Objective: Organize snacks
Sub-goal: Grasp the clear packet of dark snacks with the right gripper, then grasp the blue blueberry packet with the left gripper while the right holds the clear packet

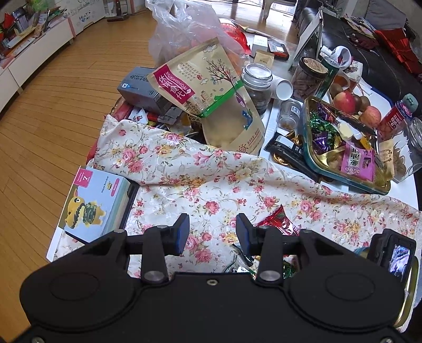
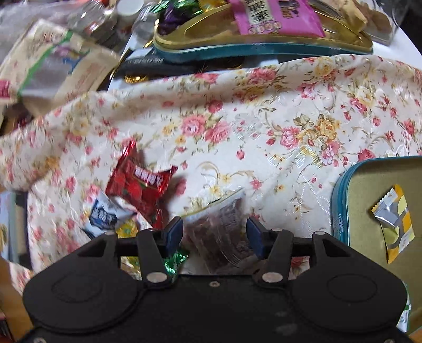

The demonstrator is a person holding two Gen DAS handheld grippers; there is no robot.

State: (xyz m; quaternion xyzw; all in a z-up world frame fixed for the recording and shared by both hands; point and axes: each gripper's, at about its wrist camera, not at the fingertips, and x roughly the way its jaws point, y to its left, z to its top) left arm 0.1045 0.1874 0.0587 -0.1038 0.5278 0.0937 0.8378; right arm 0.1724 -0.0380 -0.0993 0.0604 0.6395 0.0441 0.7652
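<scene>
A: What does the left wrist view show?

B: The left gripper hangs over a floral cloth with its jaws apart and nothing between them. A red snack packet lies on the cloth just beside the right fingertip. To the left sits a toy box printed with a yellow cartoon figure. Farther back a tan snack pouch with a magenta label leans on a clear plastic bag, with a glass jar beside it. At right, a gold tray with a teal rim holds foil candies and a pink packet; two apples sit behind it.

A: And the right wrist view?

B: It's partly blurred. The right gripper has its jaws spread, and a clear packet of brown snack lies between the fingers; I can't tell whether either pad touches it. The red snack packet, printed with strawberries, lies on the floral cloth up and to the left. A blue and white packet is beside it, and a green foil candy shows under the left finger. At the right edge, a teal-rimmed tin holds a yellow and silver sachet. The gold tray with the pink packet lies beyond the cloth
</scene>
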